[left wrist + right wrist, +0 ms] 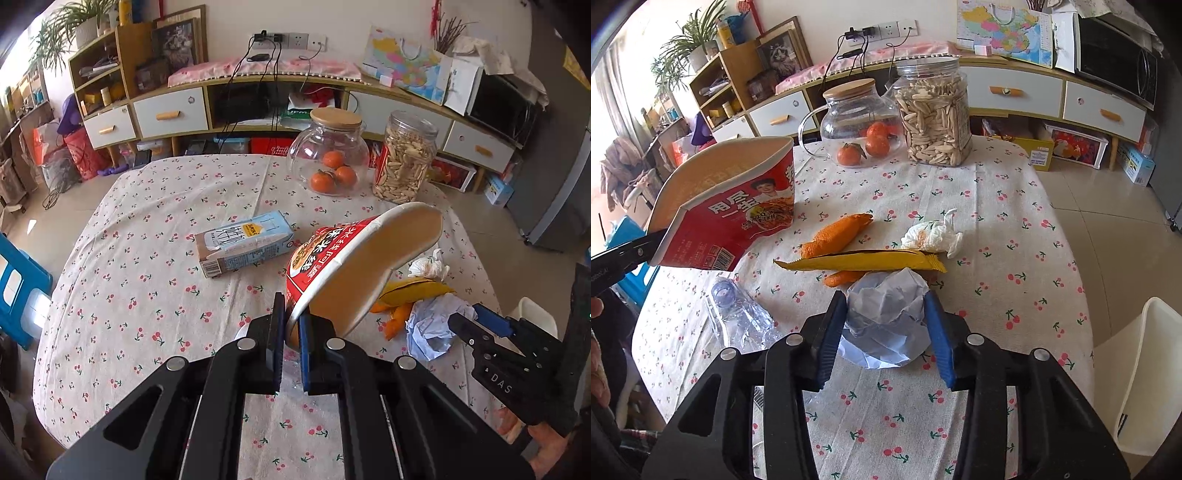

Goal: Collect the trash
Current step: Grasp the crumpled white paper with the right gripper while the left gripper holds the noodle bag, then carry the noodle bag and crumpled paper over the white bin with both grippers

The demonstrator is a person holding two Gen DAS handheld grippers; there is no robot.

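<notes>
While the round table (122, 258) under its cherry-print cloth takes up most of both views, the trash lies scattered over its near half. Largest of it is the instant-noodle cup (354, 273), a red paper tub with white lettering, a food photo and a barcode; its wall is crushed so the tan inside gapes in a flattened oval. It is lifted off the cloth and tilted, and the left gripper (291, 332) has its two pads pressed together on the cup's white rim. Next in size is the milk carton (245, 243), pale blue with a brown end, lying on its side just left of the cup. A clear plastic bottle (738, 314), squashed flat and uncapped, lies on the cloth below the raised cup. The crumpled pale blue paper (886, 314) sits near the table's front edge, and the right gripper (886, 325) straddles it with its blue pads spread to either side; whether they touch the paper cannot be told. Just beyond the paper lie a long yellow wrapper (860, 260), torn open along its top, orange peel (838, 230) in two or three pieces, and a stained white tissue (931, 236). At the far edge stand a glass jar (328, 155) holding tangerines and a plastic jar (404, 158) of seeds.
</notes>
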